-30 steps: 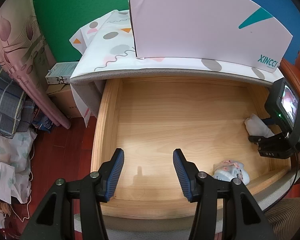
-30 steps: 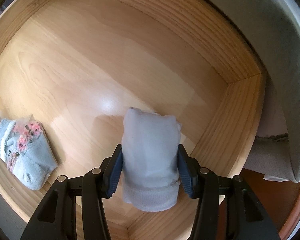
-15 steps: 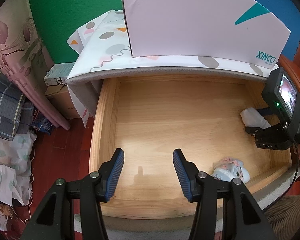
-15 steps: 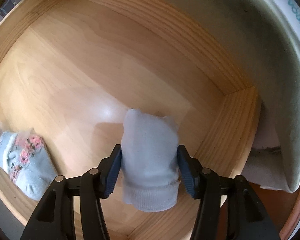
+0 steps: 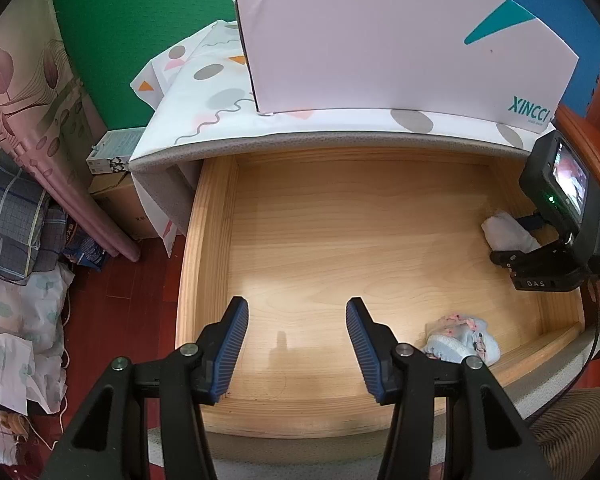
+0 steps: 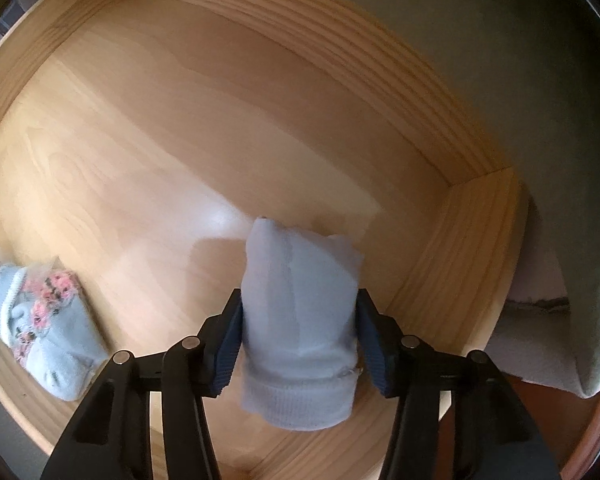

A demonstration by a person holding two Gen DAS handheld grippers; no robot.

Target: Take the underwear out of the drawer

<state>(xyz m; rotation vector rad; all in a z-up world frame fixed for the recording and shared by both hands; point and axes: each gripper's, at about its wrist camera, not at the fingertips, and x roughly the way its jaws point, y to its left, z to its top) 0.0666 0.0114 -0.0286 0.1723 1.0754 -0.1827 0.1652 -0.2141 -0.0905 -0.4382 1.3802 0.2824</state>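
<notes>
Right gripper (image 6: 298, 338) is clamped on white folded underwear (image 6: 298, 320), jaws just closing tighter on it, near right rear corner of wooden drawer (image 5: 204, 240). Left gripper (image 5: 296, 344) hovers over drawer front, jaws apart w/ nothing between. Floral underwear (image 5: 462, 338) lies on drawer floor at front right.

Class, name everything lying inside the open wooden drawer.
Inside the drawer: a white folded garment clamped by the right gripper, and a floral blue bundle. Its rear, under the padded top, is hidden.
</notes>
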